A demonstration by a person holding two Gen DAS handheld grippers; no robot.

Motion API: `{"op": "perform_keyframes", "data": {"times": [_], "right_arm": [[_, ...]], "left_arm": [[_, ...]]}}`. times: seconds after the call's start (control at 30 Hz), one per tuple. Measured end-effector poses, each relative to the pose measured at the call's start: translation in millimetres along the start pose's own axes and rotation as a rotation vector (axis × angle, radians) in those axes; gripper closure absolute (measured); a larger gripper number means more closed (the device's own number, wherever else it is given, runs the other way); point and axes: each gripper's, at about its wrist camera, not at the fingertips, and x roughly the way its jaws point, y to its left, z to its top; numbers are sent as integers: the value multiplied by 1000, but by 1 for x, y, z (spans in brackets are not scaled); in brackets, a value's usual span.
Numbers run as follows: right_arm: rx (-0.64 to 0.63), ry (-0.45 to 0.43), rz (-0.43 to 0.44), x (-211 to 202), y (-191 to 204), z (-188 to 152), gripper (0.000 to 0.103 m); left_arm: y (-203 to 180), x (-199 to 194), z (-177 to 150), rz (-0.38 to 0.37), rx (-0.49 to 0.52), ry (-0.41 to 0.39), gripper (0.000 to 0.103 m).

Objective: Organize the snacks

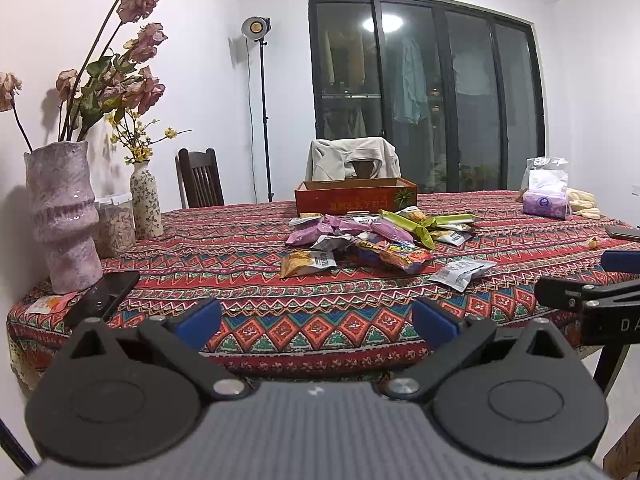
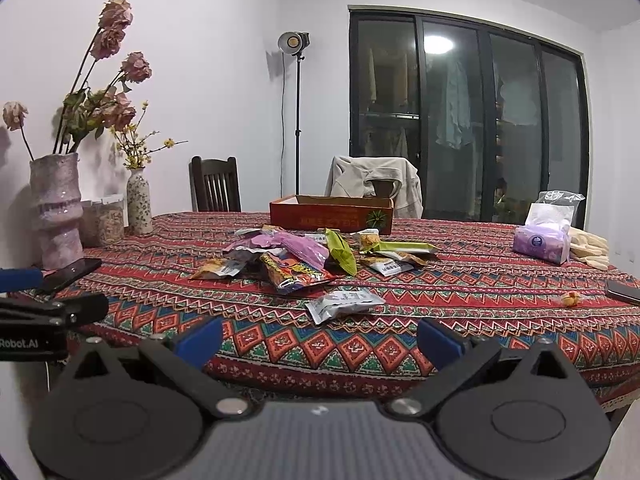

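Observation:
A loose pile of snack packets lies in the middle of the patterned tablecloth: purple, green, orange and multicoloured bags. A silver packet lies apart, nearest the front edge. Behind the pile stands an open red cardboard box. My left gripper is open over the table's front edge, nothing between its blue pads. My right gripper is open too, a short way in front of the silver packet. Each gripper shows at the edge of the other's view.
A tall pink vase, a small floral vase and a clear jar stand at the left, a black phone beside them. A purple tissue pack and another phone lie at the right. Chairs stand behind the table.

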Motion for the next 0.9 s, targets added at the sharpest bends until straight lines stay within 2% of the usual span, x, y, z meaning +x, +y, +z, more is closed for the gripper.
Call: {"op": "perform_keyframes", "data": {"times": [0.9], "right_arm": [[-4,0,3,1,-1,0,0]], "left_arm": [[-2,-1,-2,0,4,-1,0]]}}
